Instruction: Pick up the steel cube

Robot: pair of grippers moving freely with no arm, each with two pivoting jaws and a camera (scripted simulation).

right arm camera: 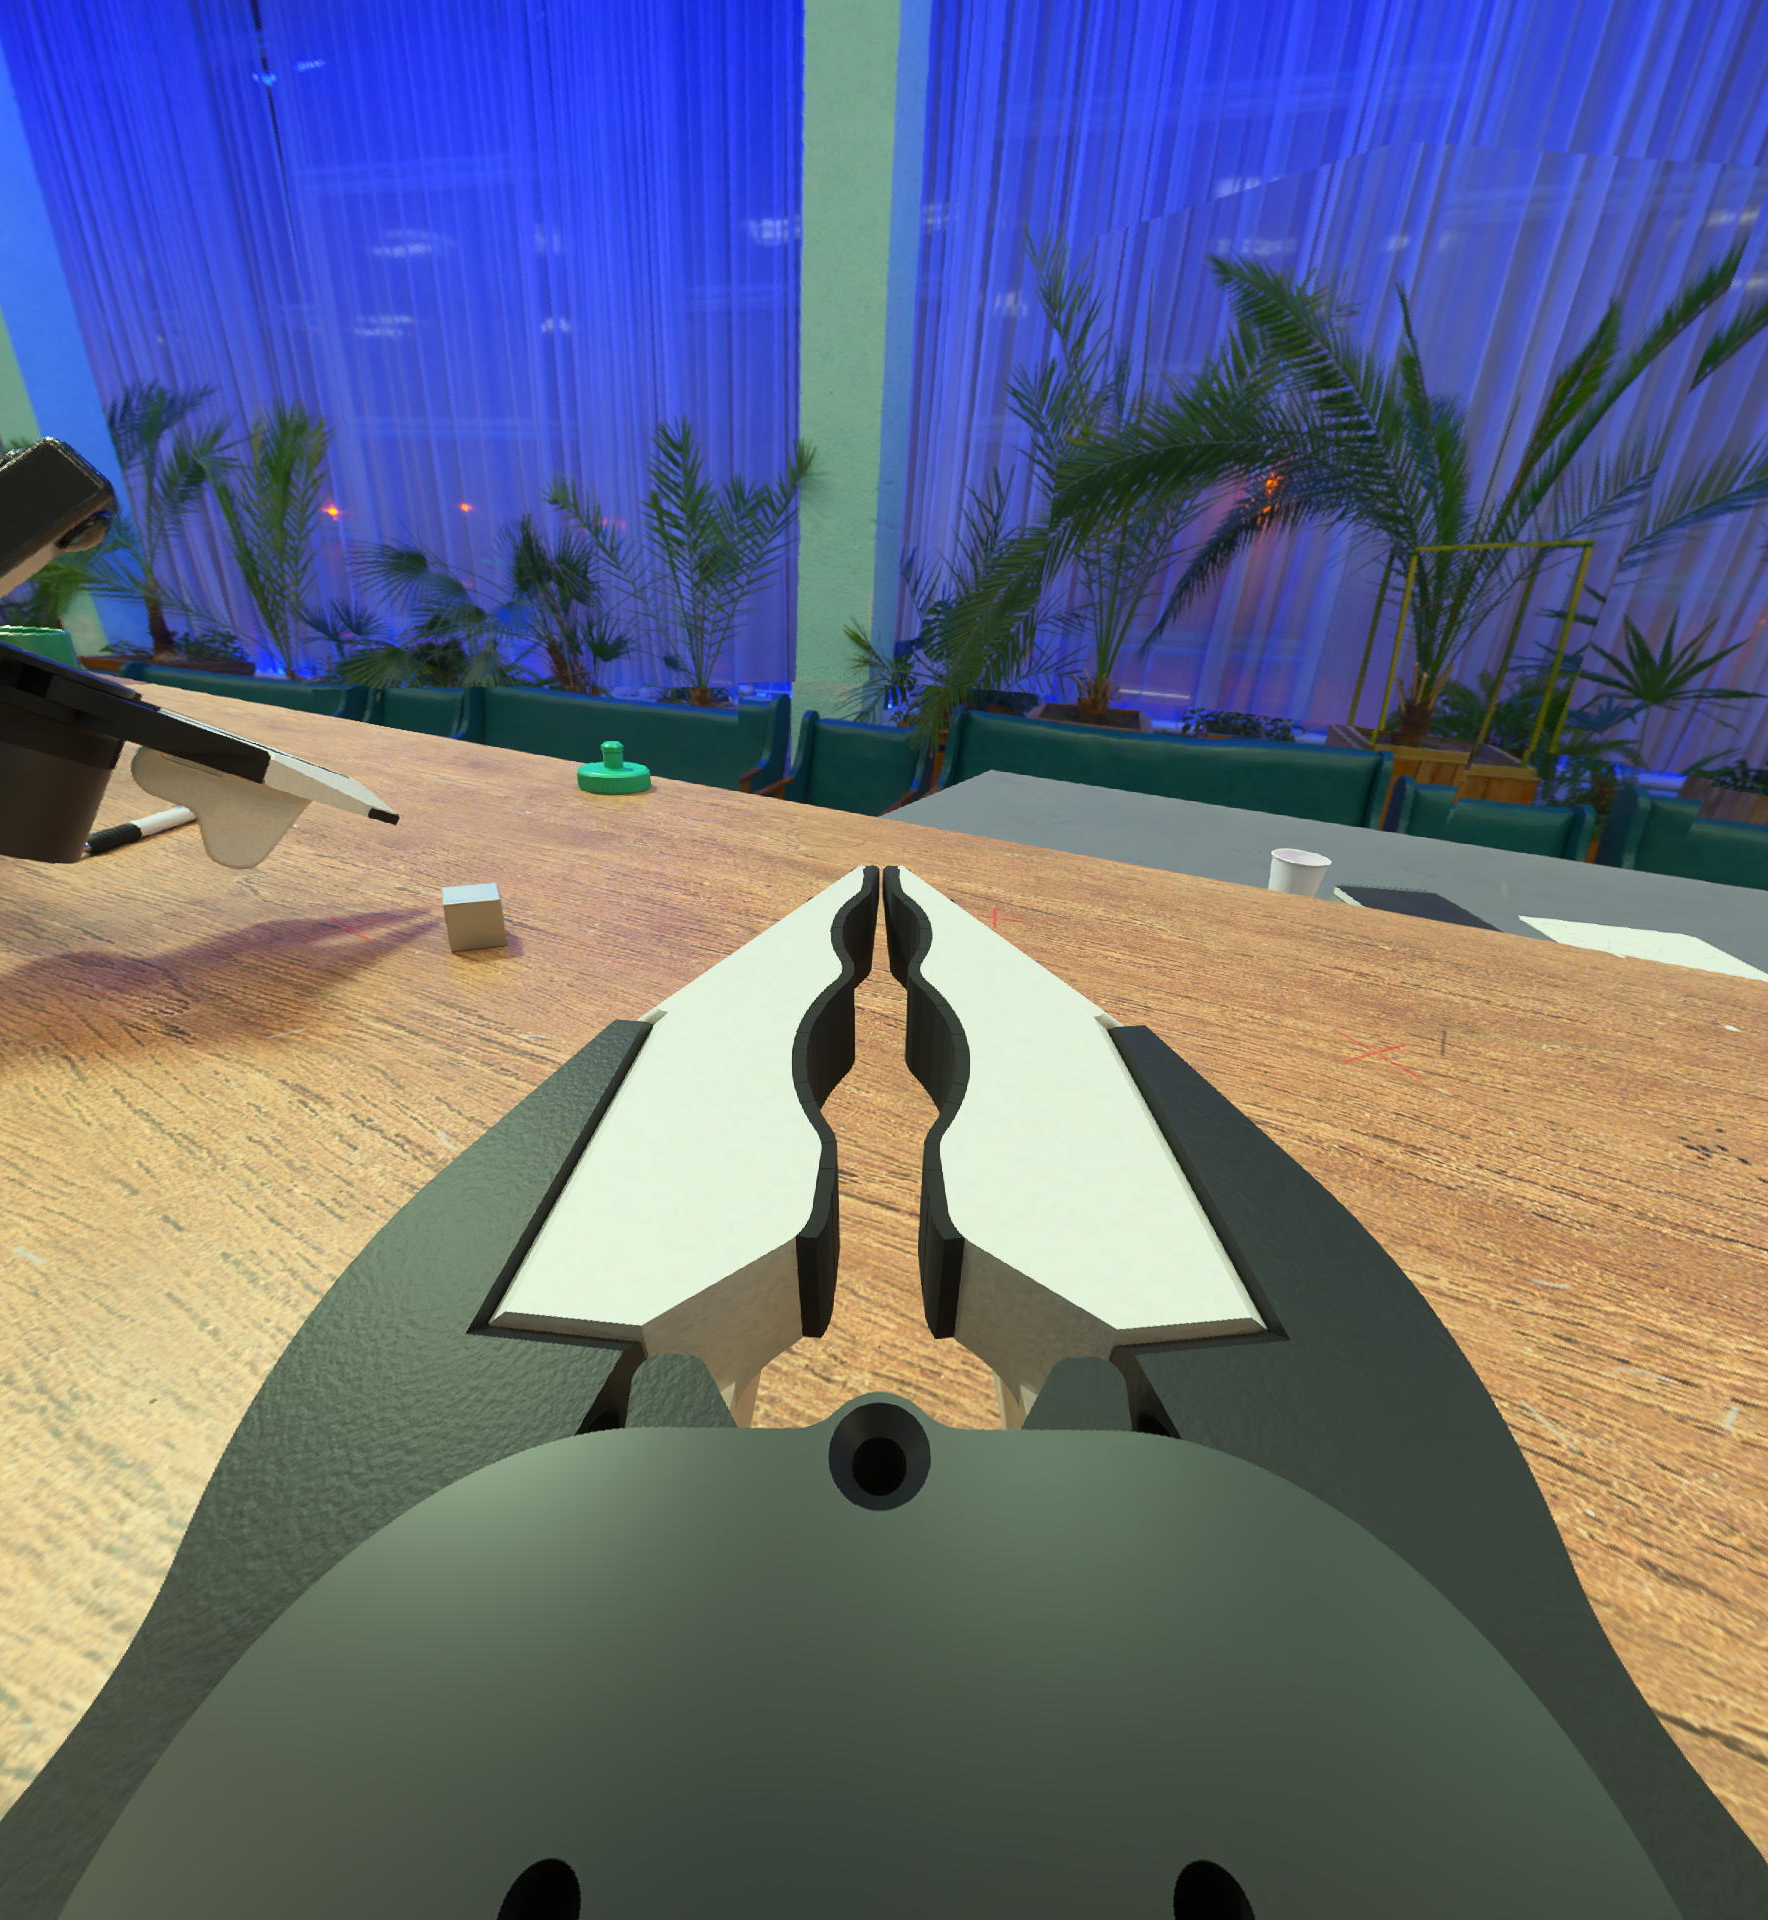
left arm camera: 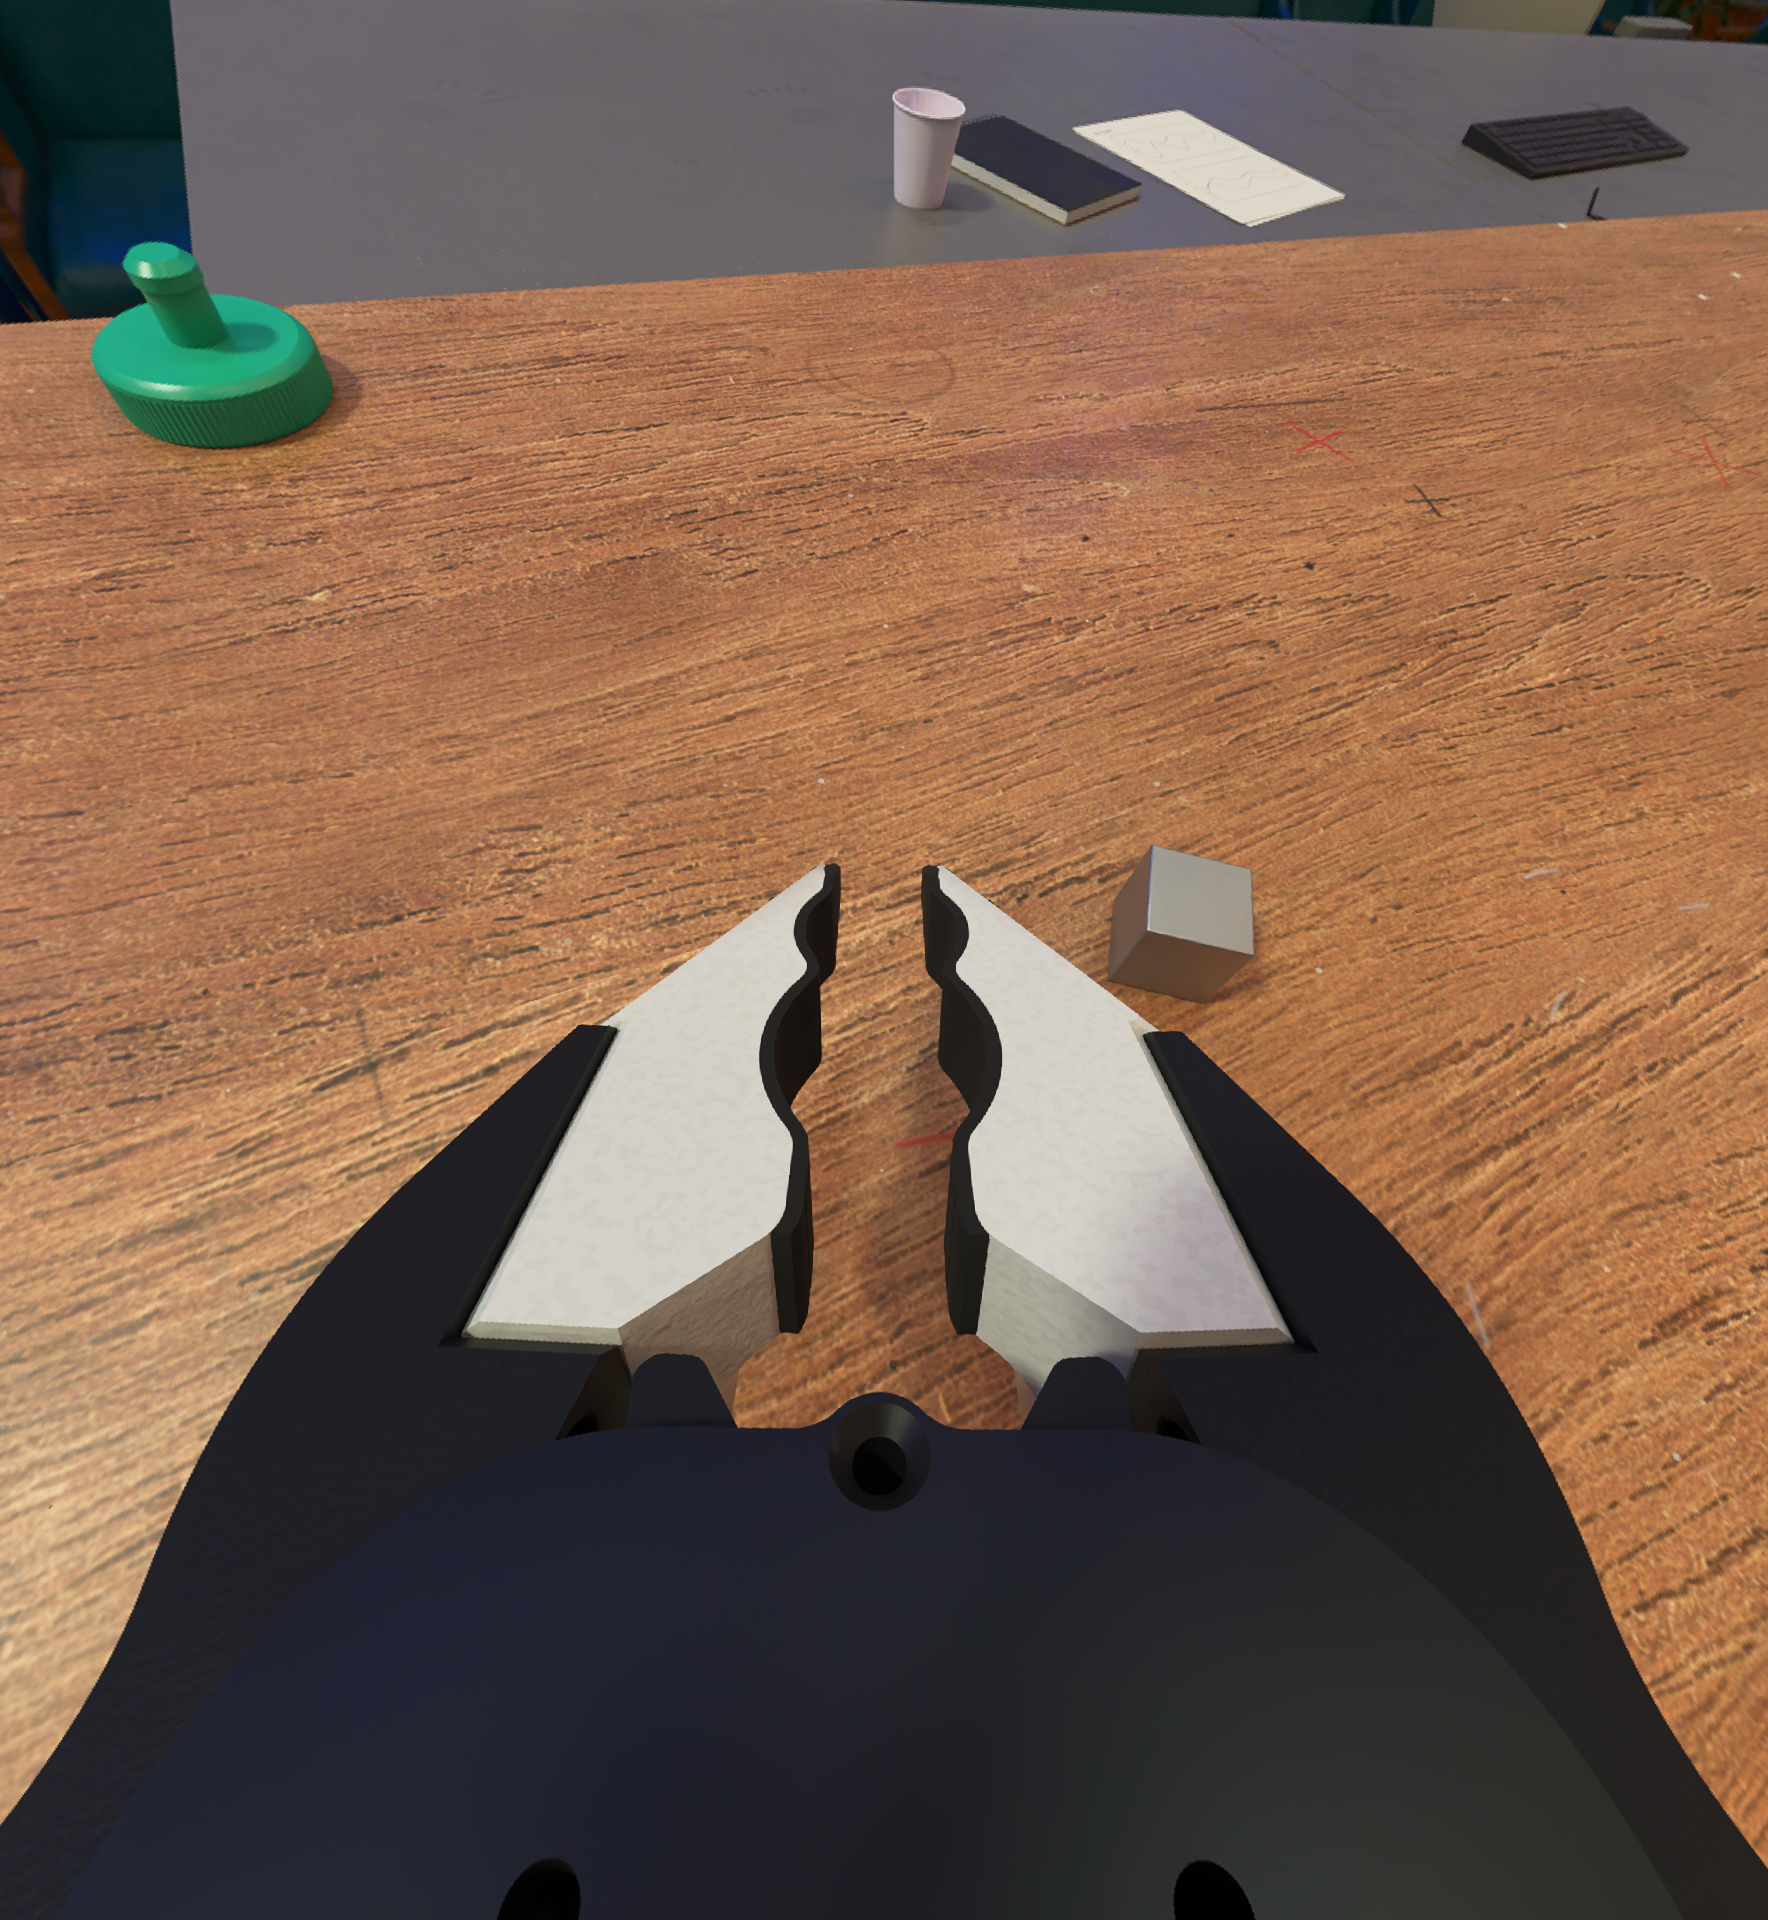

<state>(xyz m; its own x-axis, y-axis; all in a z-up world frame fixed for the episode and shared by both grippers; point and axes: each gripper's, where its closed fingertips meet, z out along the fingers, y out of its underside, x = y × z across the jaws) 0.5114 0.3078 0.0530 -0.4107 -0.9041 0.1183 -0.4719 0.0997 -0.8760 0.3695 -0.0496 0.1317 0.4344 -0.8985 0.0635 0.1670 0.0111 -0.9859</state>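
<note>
On tabletop (left arm camera: 547,727): steel cube (left arm camera: 1183,923), just right of left tongs (left arm camera: 880,878).
Left tongs: narrow gap, empty.
Right tongs (right arm camera: 880,873): nearly closed, empty.
Handling: prob. heavy, rigid, slick; grip opp. flat faces.

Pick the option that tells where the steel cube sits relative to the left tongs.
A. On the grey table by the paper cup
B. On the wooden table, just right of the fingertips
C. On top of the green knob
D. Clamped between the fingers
B: the steel cube rests on the wooden table, apart from the left tongs and just right of their tips.
</note>
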